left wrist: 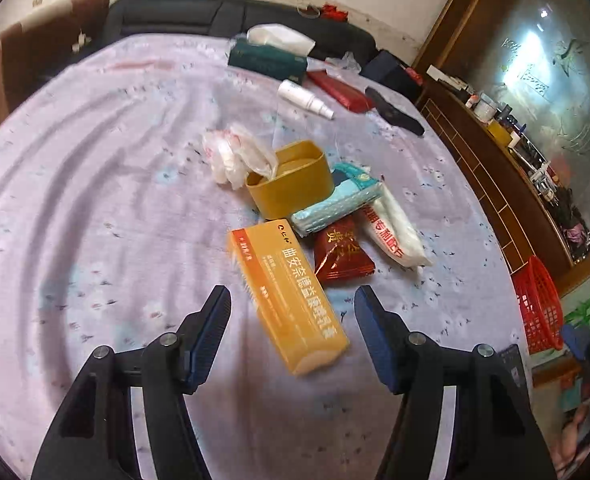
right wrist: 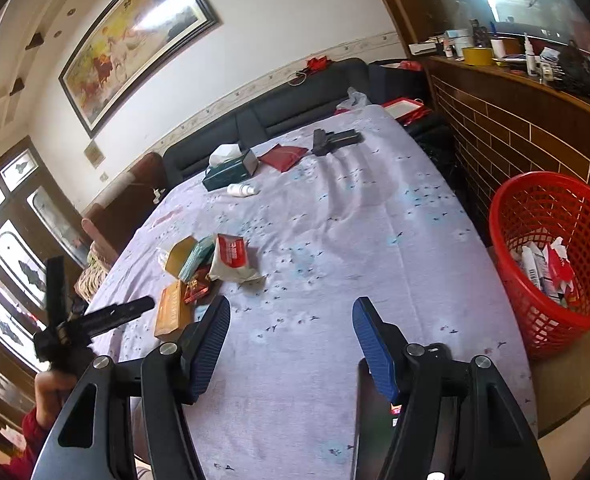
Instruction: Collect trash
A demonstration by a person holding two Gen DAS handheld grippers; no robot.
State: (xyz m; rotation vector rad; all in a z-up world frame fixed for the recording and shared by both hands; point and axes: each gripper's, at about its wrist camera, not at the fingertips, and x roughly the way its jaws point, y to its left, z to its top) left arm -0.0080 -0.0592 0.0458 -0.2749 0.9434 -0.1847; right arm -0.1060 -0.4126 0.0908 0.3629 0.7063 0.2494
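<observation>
**Trash cluster on counter, both jaws open and empty**

Left wrist view: the left gripper [left wrist: 293,300] is held over the cloth-covered counter [left wrist: 95,184], jaws apart, nothing gripped. The near end of an orange box [left wrist: 287,296] is seen between the fingers, untouched by the pads. Just beyond it a crumpled clear plastic bag [left wrist: 235,156], a yellow oval container [left wrist: 291,178], a teal tissue pack [left wrist: 339,200], a dark red sachet [left wrist: 341,256] and a white packet [left wrist: 393,232] are bunched together mid-counter. Toward the far edge lie a green tissue box [left wrist: 269,60], a white spray bottle [left wrist: 303,100] and a red pouch [left wrist: 339,90].

Right wrist view: the right gripper [right wrist: 291,320] is held with jaws apart and empty above bare cloth. A red mesh basket [right wrist: 551,256], already holding wrappers, stands beyond the counter's right edge.
</observation>
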